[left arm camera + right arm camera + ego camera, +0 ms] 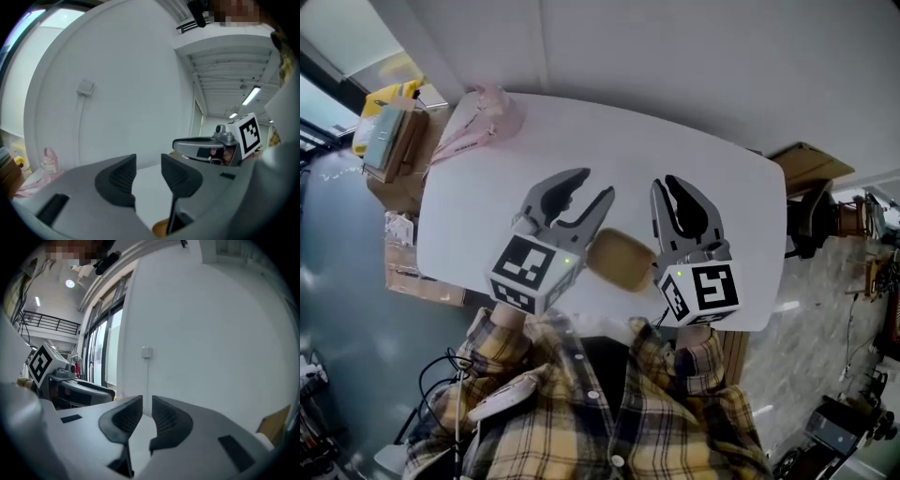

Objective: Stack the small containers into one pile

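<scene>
**Both grippers empty above the tan container [622, 260]**

Left gripper [594, 185], in the head view, is held well above the white surface [703, 159] with its jaws apart and nothing between them. The right gripper [667, 182] hangs beside it, its jaws only a narrow gap apart and likewise empty. The tan container sits below and between the two, close to the near edge of the surface, about midway along it. Its long axis seems to run roughly along that edge. Whether it is one container or several already nested I cannot tell. Neither hand looks clearly nearer. The only other thing on the surface is a pink object [483, 117] at the far left corner, so most of the surface is free for moving.

In the left gripper view the ribbed pads [123, 174] stand apart with only the surface showing in the gap. A tan sliver of the container shows low down, beneath the jaws.

In the right gripper view the pads [125, 417] are nearly together but not touching, and grip nothing. The container is not visible here.
</scene>
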{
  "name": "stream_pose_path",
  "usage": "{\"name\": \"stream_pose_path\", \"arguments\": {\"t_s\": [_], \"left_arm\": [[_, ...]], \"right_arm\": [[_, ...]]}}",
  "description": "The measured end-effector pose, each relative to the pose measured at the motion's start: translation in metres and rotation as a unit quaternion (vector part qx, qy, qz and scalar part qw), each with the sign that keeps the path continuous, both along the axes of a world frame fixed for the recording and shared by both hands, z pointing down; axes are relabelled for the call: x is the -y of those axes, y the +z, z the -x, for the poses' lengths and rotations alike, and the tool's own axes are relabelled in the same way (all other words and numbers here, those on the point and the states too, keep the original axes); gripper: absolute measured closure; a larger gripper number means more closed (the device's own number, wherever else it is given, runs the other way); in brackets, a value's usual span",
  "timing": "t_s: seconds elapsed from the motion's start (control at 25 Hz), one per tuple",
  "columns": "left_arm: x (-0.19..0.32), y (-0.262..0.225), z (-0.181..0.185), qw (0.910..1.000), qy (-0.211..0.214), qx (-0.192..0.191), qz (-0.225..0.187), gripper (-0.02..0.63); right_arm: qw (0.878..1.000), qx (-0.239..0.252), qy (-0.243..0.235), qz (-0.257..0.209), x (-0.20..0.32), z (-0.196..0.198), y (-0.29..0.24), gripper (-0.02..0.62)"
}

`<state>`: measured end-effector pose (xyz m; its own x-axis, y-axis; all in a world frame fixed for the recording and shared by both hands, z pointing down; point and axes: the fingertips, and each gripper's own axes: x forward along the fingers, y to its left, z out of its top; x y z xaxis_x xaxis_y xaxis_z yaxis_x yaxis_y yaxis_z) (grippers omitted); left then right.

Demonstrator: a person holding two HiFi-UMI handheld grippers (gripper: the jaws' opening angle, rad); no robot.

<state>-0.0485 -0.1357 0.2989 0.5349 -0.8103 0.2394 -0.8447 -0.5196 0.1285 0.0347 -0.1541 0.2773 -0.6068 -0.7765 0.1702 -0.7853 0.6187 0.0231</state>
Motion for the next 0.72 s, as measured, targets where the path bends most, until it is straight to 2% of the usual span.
{"name": "stream_pose_path", "arguments": {"t_s": [0.12, 0.28, 0.36, 0.48, 0.72], "left_arm": [[-0.002, -0.028, -0.004, 0.9994, 0.003, -0.004, -0.034, 0.447], [-0.007, -0.048, -0.007, 0.9983, 0.000, -0.017, -0.055, 0.509], [-0.010, -0.056, -0.008, 0.9978, -0.011, -0.026, -0.060, 0.533], [-0.013, -0.058, -0.008, 0.9974, -0.023, -0.018, -0.065, 0.566], [-0.014, -0.051, -0.008, 0.9973, -0.019, -0.002, -0.071, 0.586]], "right_arm": [[0.999, 0.009, -0.016, -0.031, -0.003, 0.006, -0.026, 0.534], [0.998, 0.027, -0.036, -0.044, -0.011, 0.011, -0.044, 0.541], [0.997, 0.038, -0.041, -0.048, -0.013, 0.012, -0.050, 0.548], [0.997, 0.042, -0.046, -0.053, -0.016, 0.014, -0.052, 0.560], [0.997, 0.034, -0.051, -0.056, -0.020, 0.020, -0.048, 0.578]]}}
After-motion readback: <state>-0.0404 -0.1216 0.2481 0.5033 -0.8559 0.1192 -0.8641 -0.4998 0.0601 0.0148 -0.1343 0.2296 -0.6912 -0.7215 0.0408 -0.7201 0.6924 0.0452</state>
